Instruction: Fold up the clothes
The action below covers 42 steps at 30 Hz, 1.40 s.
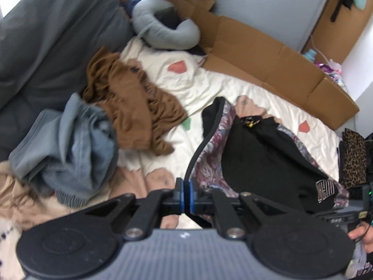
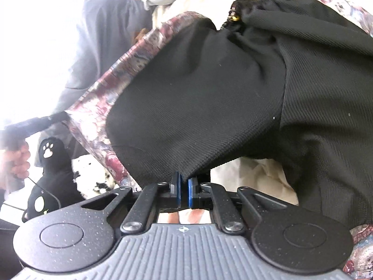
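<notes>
A black garment with a floral-patterned lining (image 1: 256,156) hangs lifted above the cream bedsheet (image 1: 209,86). My left gripper (image 1: 186,184) is shut on its patterned edge at the lower left corner. In the right wrist view the same black garment (image 2: 209,93) fills the frame, and my right gripper (image 2: 184,182) is shut on a black corner of its hem. The cloth stretches up and away from both grippers. A gold zipper pull (image 2: 235,18) shows near its top.
A brown garment (image 1: 130,107) and a blue-grey sweatshirt (image 1: 70,147) lie crumpled on the left of the bed. A grey blanket (image 1: 51,42), grey neck pillow (image 1: 163,25), flattened cardboard box (image 1: 268,53) and leopard-print cloth (image 1: 354,158) ring the bed. A hand (image 2: 16,163) shows at left.
</notes>
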{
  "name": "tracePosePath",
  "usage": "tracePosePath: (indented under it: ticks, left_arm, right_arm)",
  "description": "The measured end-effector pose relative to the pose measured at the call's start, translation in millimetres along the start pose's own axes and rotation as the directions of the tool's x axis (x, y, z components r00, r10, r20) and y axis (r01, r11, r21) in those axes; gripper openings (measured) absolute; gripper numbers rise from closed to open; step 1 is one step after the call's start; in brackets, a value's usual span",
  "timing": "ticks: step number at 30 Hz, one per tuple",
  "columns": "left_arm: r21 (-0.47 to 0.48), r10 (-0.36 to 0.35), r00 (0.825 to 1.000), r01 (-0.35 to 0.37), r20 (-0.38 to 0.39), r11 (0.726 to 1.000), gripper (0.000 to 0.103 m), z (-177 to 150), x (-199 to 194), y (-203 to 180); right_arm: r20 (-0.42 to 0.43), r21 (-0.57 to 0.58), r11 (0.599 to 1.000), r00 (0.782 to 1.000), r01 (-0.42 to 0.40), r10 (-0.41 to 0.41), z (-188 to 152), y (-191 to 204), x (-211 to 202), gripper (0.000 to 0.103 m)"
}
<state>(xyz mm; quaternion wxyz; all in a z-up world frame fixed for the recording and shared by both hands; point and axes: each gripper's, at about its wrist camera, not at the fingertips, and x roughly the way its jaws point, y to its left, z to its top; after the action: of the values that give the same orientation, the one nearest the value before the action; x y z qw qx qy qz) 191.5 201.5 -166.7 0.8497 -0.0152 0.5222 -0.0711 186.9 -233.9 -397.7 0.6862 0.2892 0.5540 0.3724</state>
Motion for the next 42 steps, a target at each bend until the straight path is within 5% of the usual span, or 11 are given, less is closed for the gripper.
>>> tracePosePath:
  ticks: [10, 22, 33, 42]
  left_arm:
    - [-0.115, 0.014, 0.995, -0.025, -0.097, 0.993, 0.004, -48, -11, 29]
    - [-0.25, 0.03, 0.969, -0.093, -0.244, 0.964, 0.004, -125, 8, 60]
    - [-0.225, 0.124, 0.965, -0.177, -0.231, 0.958, 0.004, -121, 13, 80]
    - [-0.286, 0.16, 0.953, -0.233, -0.257, 0.93, 0.005, -127, 23, 124]
  right_arm:
    - [-0.069, -0.047, 0.999, 0.997, -0.017, 0.014, -1, 18, 0, 0.003]
    - [-0.178, -0.054, 0.999, 0.984, 0.002, -0.012, -18, 17, 6, 0.003]
    - [-0.232, -0.077, 0.997, 0.973, -0.024, 0.006, -29, 27, 18, 0.006]
    - [-0.179, -0.065, 0.996, 0.981, 0.068, -0.079, -22, 10, -3, 0.009]
